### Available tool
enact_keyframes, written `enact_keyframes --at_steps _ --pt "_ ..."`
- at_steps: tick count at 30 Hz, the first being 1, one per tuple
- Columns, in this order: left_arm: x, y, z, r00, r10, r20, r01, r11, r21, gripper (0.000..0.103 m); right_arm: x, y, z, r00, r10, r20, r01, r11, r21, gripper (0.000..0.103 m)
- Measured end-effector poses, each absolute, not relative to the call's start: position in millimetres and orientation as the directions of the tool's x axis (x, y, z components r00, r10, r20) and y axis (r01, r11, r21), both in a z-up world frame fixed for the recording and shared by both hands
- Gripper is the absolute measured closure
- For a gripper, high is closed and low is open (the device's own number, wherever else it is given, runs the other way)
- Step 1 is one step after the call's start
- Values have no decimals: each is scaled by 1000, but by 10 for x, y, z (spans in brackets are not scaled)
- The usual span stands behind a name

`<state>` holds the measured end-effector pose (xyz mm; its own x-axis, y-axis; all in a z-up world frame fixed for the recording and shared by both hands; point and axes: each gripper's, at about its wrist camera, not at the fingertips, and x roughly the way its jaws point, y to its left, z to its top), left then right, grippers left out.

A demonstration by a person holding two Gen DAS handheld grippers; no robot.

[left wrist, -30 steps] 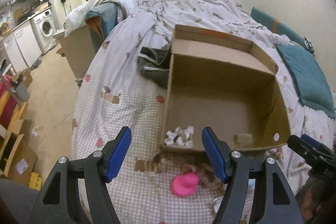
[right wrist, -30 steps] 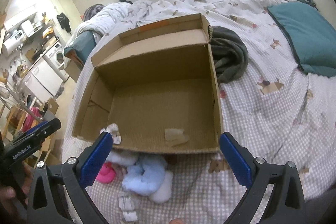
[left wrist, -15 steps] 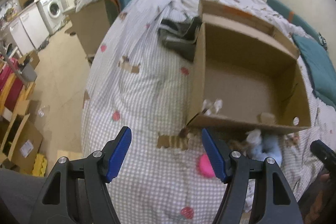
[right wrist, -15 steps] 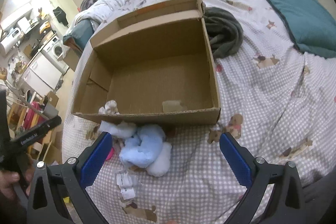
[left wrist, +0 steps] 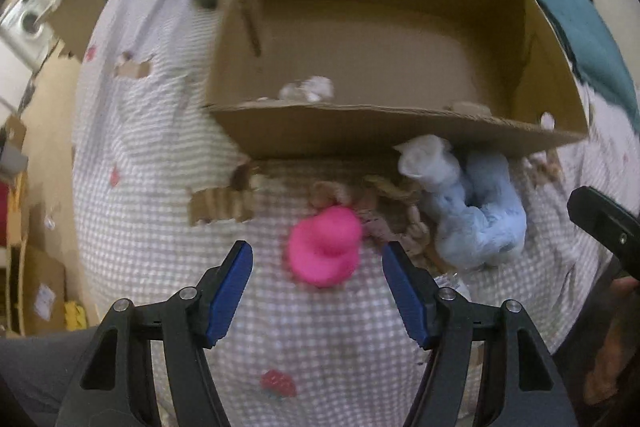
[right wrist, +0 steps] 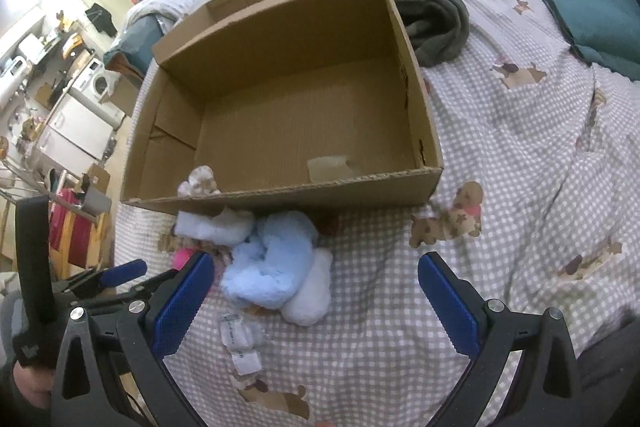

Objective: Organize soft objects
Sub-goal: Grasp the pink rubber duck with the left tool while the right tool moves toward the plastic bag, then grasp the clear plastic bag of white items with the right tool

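Through my left wrist camera, my left gripper stands apart and empty over the checked bedspread, the pink soft toy lying just ahead between its blue pads, near the cardboard box. Through my right wrist camera, my right gripper is also spread wide and empty, with the pale blue plush ahead, closer to its left pad, touching the box's front wall.
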<state>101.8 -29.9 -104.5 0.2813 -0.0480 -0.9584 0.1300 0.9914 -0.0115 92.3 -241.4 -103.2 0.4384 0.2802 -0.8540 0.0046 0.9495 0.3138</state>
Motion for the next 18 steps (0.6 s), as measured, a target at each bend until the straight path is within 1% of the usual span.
enact_keyframes --at_steps 3,5,7,8,15,18 --pt "1120 -403 -1213 243 -8 -970 142 990 27 38 931 -2382 -1062 428 269 -863 0 955 297 0" --pt "1184 -405 -1362 195 24 -980 126 991 49 41 932 -2375 -1069 426 263 -866 -5 958 288 0" --pt "1229 -357 -1482 132 6 -991 97 995 19 58 933 -2370 -1072 425 262 -866 -6 958 287 0" --pt "1235 -334 -1491 123 -11 -992 84 996 0 61 933 -2369 -1073 425 262 -867 -6 958 286 0" --pt "1096 -152 -1238 175 -50 -983 64 997 -39 62 918 -2360 -1091 420 270 -866 -16 957 291 0" --pt "1001 0 -1101 209 -64 -976 35 998 -58 62 897 -2358 -1097 400 305 -864 -27 946 322 0"
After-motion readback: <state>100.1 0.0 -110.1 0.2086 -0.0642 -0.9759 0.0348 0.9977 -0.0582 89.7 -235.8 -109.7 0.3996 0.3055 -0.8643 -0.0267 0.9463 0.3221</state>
